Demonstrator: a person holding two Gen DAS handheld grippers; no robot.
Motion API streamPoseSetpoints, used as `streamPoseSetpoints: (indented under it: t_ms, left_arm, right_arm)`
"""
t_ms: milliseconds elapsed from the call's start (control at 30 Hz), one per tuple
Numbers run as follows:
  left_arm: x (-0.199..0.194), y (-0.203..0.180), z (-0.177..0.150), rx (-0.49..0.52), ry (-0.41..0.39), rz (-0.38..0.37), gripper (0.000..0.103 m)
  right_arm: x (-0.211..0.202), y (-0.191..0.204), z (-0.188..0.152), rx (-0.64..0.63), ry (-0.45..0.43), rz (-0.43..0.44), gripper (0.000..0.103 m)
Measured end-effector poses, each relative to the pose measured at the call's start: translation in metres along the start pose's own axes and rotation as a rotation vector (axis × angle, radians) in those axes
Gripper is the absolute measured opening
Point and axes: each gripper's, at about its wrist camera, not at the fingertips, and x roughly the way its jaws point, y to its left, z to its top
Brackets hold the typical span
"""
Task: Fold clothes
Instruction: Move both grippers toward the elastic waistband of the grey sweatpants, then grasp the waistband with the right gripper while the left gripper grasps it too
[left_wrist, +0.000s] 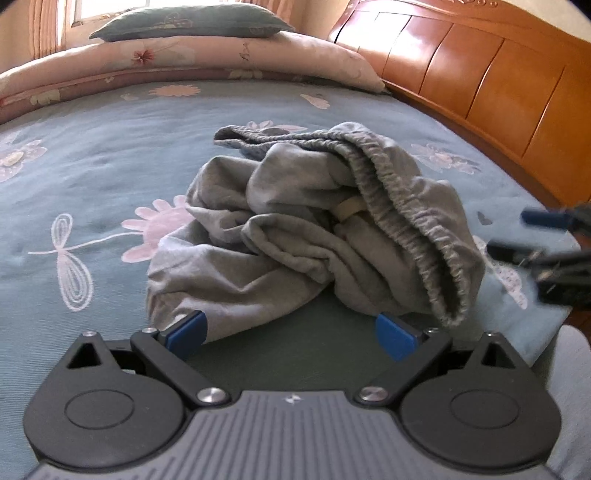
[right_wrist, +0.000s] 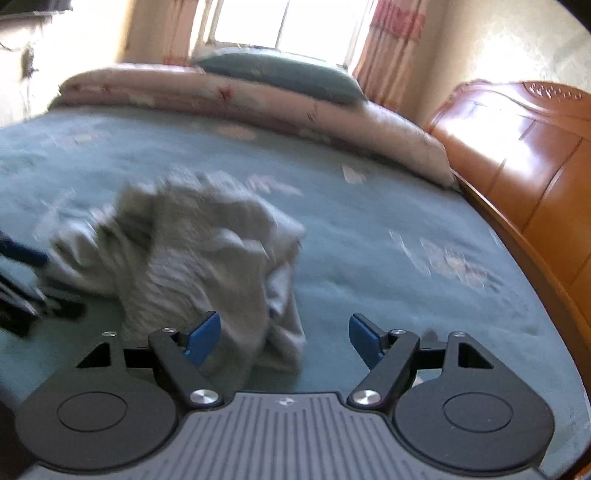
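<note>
While both tools hang empty over the bed, the near-to-far picture reads as follows.

Left gripper: jaws spread wide, nothing between them; the blue pads sit just at the near hem of the cloth, and I cannot tell whether either one touches it.

Right gripper: jaws apart and empty, aimed at the right-hand flank of the heap; its view is smeared, so fine detail of the cloth is lost there.

Grey garment: a crumpled mound lying near the front edge of the bed, between the two tools; not flattened, no fold begun.

Elastic waistband: arcs over the top and down the right side of the mound, the clearest edge to pick.

Blue floral bedspread: bare around the heap, so there looks to be room to spread it out.

Pink quilt: rolled along the far side, well apart from the work, with a dark green pillow resting on it.

Wooden headboard: runs along the right edge, well apart from the cloth.

Stage, as I judge it: only the approach; spreading comes first.

Risk one: a pinch into the bunched middle would likely catch several layers, lifting a wad instead of an edge.

Risk two: the mound sits close to the front edge, so pulling toward the person could drag it off.

Risk three: uneven grips on the waistband would probably twist the garment and spoil a square fold.
</note>
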Motion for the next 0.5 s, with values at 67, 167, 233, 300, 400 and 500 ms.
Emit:
streamPoseSetpoints:
  t_ms: [67, 167, 233, 300, 400, 500]
  left_arm:
    - [-0.002, 0.003, -0.001, 0.006, 0.004, 0.017, 0.097]
    - [-0.006, 0.007, -0.003, 0.007, 0.003, 0.040, 0.097]
    - [-0.010, 0.010, -0.005, 0.002, 0.000, 0.049, 0.097]
    - [-0.014, 0.015, -0.008, -0.007, -0.003, 0.054, 0.097]
    - [-0.021, 0.024, -0.012, -0.018, -0.009, 0.068, 0.097]
    - [-0.028, 0.033, -0.016, -0.029, -0.018, 0.075, 0.097]
  right_arm:
    - [0.000, 0.009, 0.012, -0.018, -0.024, 0.029, 0.080]
    - [0.008, 0.037, 0.028, -0.083, -0.040, 0.056, 0.080]
    - [0.018, 0.059, 0.034, -0.128, -0.040, 0.058, 0.080]
    - [0.030, 0.078, 0.039, -0.169, -0.036, 0.051, 0.080]
    - [0.052, 0.103, 0.040, -0.262, -0.023, -0.035, 0.080]
    - [0.064, 0.109, 0.035, -0.320, 0.006, -0.102, 0.080]
